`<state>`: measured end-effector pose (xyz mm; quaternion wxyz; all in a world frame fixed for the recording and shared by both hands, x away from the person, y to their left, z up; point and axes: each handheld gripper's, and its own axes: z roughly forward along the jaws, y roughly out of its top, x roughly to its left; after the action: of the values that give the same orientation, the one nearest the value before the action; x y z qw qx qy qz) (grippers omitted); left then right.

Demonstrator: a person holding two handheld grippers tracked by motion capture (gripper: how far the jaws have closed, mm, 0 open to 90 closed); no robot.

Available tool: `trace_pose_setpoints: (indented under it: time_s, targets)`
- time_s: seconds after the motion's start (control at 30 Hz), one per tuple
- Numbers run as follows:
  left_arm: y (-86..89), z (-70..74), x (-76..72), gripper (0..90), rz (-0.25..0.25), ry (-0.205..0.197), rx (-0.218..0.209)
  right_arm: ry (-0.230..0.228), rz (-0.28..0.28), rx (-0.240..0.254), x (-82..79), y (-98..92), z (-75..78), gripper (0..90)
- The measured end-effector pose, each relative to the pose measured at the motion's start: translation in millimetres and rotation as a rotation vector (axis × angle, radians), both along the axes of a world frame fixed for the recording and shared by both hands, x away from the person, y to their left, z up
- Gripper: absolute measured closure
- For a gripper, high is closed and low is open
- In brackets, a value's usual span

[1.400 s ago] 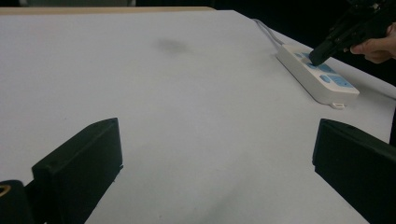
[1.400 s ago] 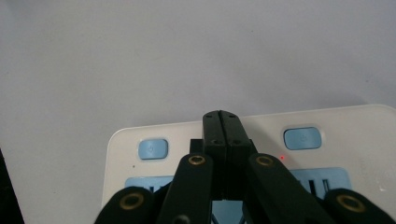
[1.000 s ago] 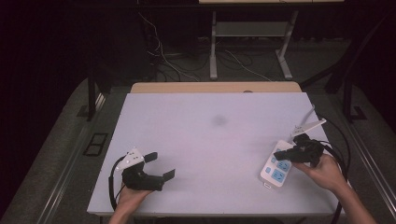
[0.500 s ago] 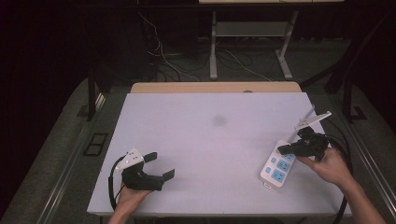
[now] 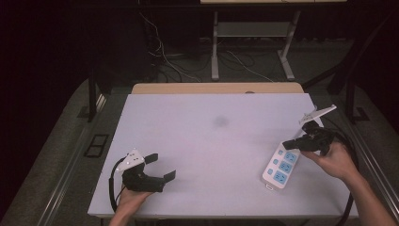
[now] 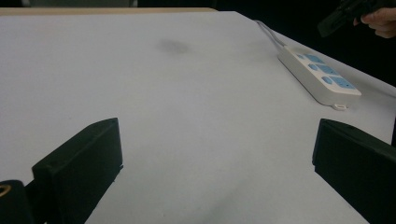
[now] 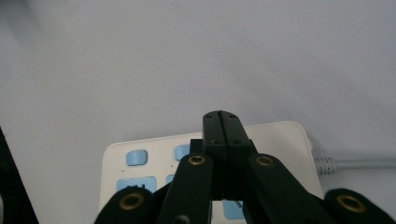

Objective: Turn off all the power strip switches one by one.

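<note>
right claw [image 5: 288,144] now higher over power strip [image 5: 281,165], shut empty; left claw [image 5: 162,165] wide open, empty

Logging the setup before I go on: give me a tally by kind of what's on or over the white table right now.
Power strip (white, blue sockets): 1
Grippers: 2, the left gripper open and the right gripper shut, empty, over the strip
Table: 1
Total: 4
</note>
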<state>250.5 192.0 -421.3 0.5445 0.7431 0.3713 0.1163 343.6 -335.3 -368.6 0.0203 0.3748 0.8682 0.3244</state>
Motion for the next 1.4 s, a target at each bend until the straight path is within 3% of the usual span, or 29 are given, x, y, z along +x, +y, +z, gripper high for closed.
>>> trace_pose_setpoints:
  time_s: [0.67, 1.4]
  targets:
    - [1.0, -0.1, -0.4, 0.1, 0.003, 0.001, 0.001, 0.008, 0.007, -0.037, 16.8, 3.7, -15.6, 90.0]
    - [1.7, 0.2, -0.3, 0.0, 0.003, -0.001, 0.000, 0.067, 0.018, -0.080, 24.9, 11.7, -31.2, 90.0]
